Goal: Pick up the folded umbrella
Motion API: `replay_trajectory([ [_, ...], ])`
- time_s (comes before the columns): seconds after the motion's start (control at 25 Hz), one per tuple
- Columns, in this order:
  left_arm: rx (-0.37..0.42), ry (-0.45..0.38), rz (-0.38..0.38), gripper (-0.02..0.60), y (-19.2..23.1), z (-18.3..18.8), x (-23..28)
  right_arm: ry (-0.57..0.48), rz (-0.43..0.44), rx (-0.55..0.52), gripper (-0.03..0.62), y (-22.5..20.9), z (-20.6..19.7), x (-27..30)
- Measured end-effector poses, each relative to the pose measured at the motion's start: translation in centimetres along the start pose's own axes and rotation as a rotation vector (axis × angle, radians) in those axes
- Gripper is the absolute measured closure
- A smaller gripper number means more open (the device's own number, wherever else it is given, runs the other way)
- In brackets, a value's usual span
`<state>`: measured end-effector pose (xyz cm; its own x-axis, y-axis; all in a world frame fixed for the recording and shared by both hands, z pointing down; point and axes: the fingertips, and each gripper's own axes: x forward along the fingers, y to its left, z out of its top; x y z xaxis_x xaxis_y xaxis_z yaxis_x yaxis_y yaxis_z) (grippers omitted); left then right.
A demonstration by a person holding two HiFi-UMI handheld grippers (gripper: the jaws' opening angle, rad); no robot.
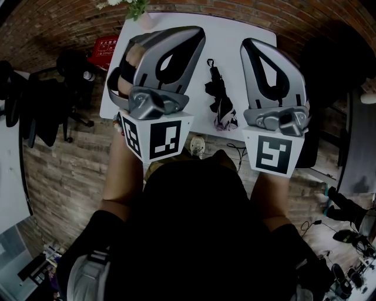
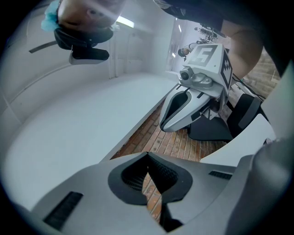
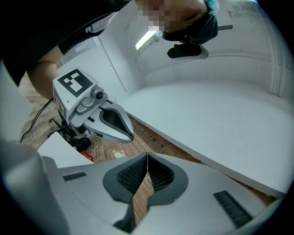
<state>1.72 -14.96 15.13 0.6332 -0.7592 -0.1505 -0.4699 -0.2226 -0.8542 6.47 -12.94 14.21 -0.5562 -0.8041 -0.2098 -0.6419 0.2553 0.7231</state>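
The folded umbrella [image 1: 220, 97] lies on the white table [image 1: 235, 29]; it is black, with a pale patterned end toward me. In the head view it sits between my two grippers, touched by neither. My left gripper [image 1: 197, 32] is held over the table's left part, my right gripper [image 1: 248, 44] over its right part. In the left gripper view the left gripper [image 2: 147, 154] has its pads together with nothing between them. The right gripper [image 3: 147, 156] looks the same in its own view. Neither gripper view shows the umbrella.
A potted plant [image 1: 138, 12] stands at the table's far left corner. On the brick floor are a red box [image 1: 106, 46], a black office chair [image 1: 64, 100] at the left, a dark chair [image 1: 329, 64] at the right, and cables [image 1: 346, 235].
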Motion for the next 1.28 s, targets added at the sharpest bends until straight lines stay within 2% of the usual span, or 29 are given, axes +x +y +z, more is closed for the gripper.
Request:
replay_trajectory([
  [1.28,-0.004,-0.003,-0.031,0.569,-1.2,-0.6,1.7,0.025,0.002,0.033,0.565,-0.4,-2.1,0.5],
])
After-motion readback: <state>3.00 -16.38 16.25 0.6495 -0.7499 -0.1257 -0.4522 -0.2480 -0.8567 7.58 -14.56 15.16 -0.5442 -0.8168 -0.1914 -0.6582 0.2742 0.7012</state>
